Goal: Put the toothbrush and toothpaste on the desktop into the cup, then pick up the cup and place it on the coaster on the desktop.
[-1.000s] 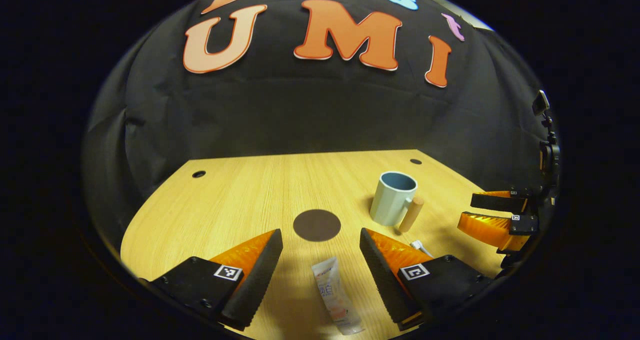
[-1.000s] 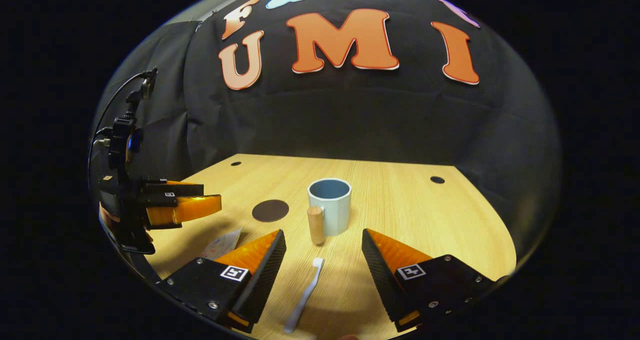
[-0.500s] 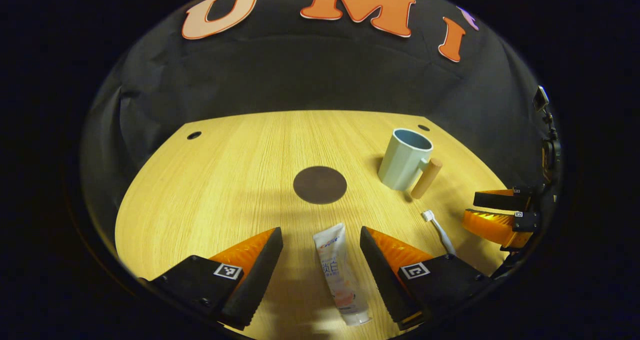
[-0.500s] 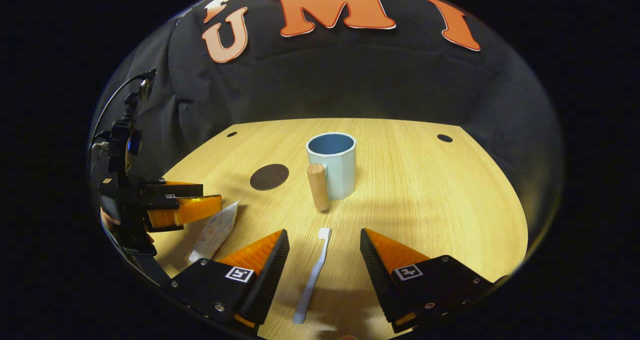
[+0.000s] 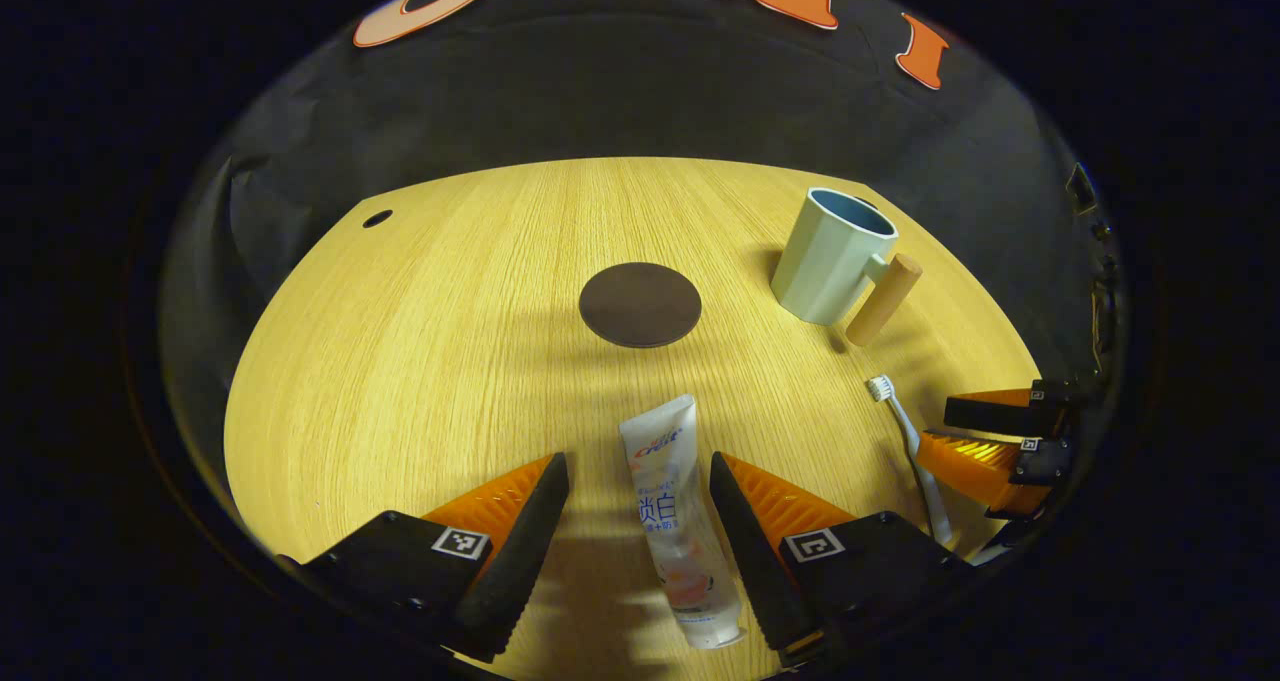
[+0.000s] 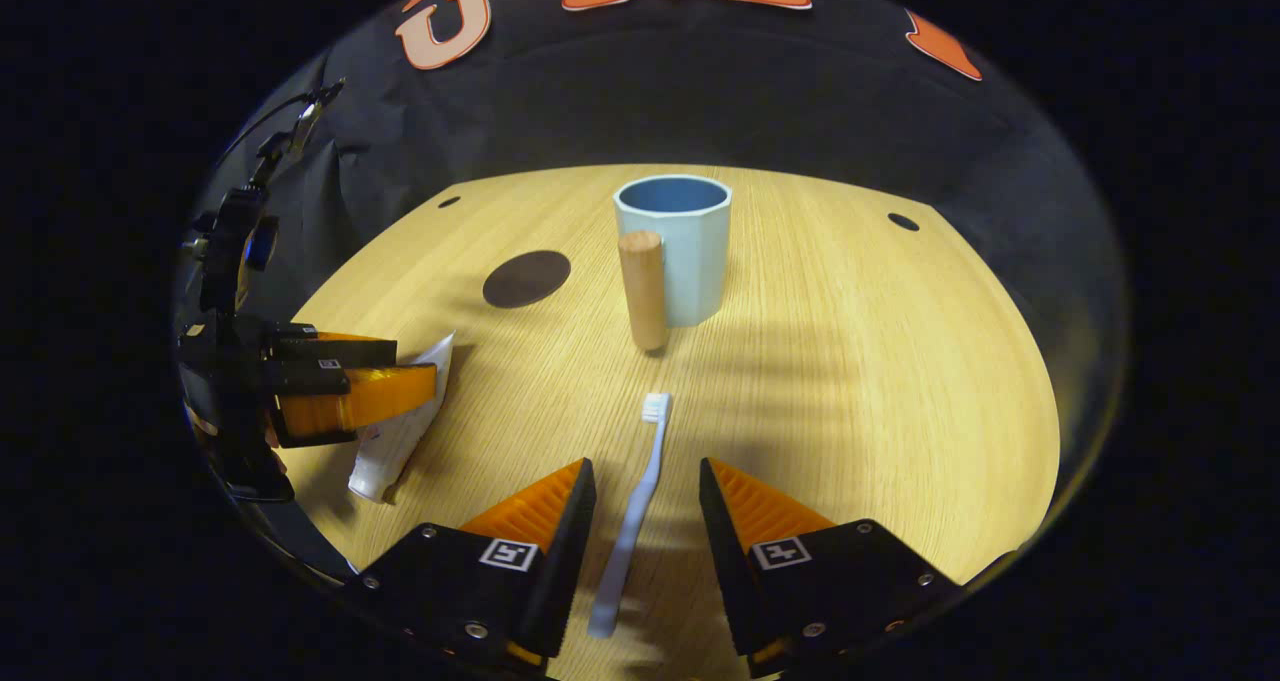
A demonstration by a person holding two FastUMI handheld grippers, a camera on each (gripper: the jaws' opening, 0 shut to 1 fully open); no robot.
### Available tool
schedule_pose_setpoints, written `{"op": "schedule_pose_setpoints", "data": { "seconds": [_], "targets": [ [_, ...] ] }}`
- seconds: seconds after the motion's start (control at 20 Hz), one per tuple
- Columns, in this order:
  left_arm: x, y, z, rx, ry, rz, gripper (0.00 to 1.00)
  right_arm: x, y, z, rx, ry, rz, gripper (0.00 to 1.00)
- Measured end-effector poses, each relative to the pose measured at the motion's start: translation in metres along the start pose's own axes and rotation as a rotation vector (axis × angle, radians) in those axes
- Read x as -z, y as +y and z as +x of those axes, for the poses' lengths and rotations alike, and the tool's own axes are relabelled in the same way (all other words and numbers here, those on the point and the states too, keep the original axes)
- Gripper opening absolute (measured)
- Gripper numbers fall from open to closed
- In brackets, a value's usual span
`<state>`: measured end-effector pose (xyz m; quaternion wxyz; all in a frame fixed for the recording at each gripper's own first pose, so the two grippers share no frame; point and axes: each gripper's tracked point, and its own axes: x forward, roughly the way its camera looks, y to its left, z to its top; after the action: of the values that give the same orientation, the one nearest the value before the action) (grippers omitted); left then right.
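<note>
A white toothpaste tube (image 5: 672,521) lies flat on the wooden desktop (image 5: 420,341). My left gripper (image 5: 637,458) is open and low over it, one finger on each side, not touching. The white toothbrush (image 6: 635,506) lies between the fingers of my right gripper (image 6: 645,466), which is open with gaps on both sides. The pale blue cup (image 6: 680,251) stands upright beyond it, its wooden handle (image 6: 642,286) towards me. The dark round coaster (image 5: 640,304) lies left of the cup (image 5: 833,256). In the left gripper view the right gripper (image 5: 940,433) sits beside the toothbrush (image 5: 905,431).
The left gripper (image 6: 415,361) hangs over the toothpaste (image 6: 400,431) at the left of the right gripper view. Small round holes (image 5: 377,218) (image 6: 903,221) mark the desktop's far corners. The black cloth wall closes the back, and the coaster (image 6: 526,278) has bare wood around it.
Both grippers have dropped and tilted down towards the desktop. The toothpaste and toothbrush now reach farther up between their fingers. The right gripper's fingers have drawn closer together.
</note>
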<state>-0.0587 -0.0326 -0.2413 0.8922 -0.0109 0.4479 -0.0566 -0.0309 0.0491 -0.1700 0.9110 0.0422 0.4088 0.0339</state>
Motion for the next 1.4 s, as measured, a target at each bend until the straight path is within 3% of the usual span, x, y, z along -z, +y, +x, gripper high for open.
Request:
{"op": "schedule_pose_setpoints", "data": {
  "seconds": [0.05, 0.2, 0.35, 0.6, 0.7, 0.75, 0.8, 0.85, 1.0, 1.15, 1.4],
  "targets": [
    [0.002, -0.001, 0.000, 0.004, 0.004, 0.006, 0.94, 0.004, 0.002, 0.005, 0.008, 0.018, -0.006, 0.49],
    [0.011, -0.001, 0.005, 0.000, 0.027, 0.000, 0.92, 0.007, 0.003, 0.008, 0.027, 0.045, -0.016, 0.39],
    [0.014, -0.002, 0.006, -0.008, 0.043, -0.002, 0.81, 0.004, 0.007, 0.008, 0.070, 0.053, -0.015, 0.25],
    [-0.009, -0.007, -0.002, 0.018, 0.045, -0.025, 0.51, 0.007, 0.033, 0.008, 0.046, 0.042, -0.036, 0.11],
    [-0.029, -0.005, -0.008, 0.020, 0.038, -0.037, 0.24, 0.002, 0.033, 0.010, 0.024, 0.035, -0.011, 0.07],
    [-0.025, -0.004, -0.016, 0.023, 0.035, -0.048, 0.20, 0.002, 0.036, 0.011, 0.007, 0.028, 0.000, 0.06],
    [-0.028, -0.006, -0.023, 0.030, 0.032, -0.056, 0.23, 0.000, 0.039, 0.010, -0.010, 0.020, 0.006, 0.05],
    [-0.032, -0.001, -0.025, 0.037, 0.030, -0.063, 0.19, -0.004, 0.042, 0.009, -0.020, 0.005, 0.009, 0.05],
    [-0.043, -0.001, -0.038, 0.082, 0.014, -0.070, 0.19, -0.019, 0.048, 0.000, -0.055, -0.042, 0.028, 0.05],
    [-0.031, -0.007, -0.021, 0.081, -0.014, -0.066, 0.19, -0.032, 0.042, -0.013, -0.056, -0.095, 0.034, 0.05],
    [-0.049, 0.004, -0.040, 0.061, -0.077, -0.050, 0.19, -0.063, 0.035, -0.033, -0.082, -0.185, 0.062, 0.05]
  ]
}}
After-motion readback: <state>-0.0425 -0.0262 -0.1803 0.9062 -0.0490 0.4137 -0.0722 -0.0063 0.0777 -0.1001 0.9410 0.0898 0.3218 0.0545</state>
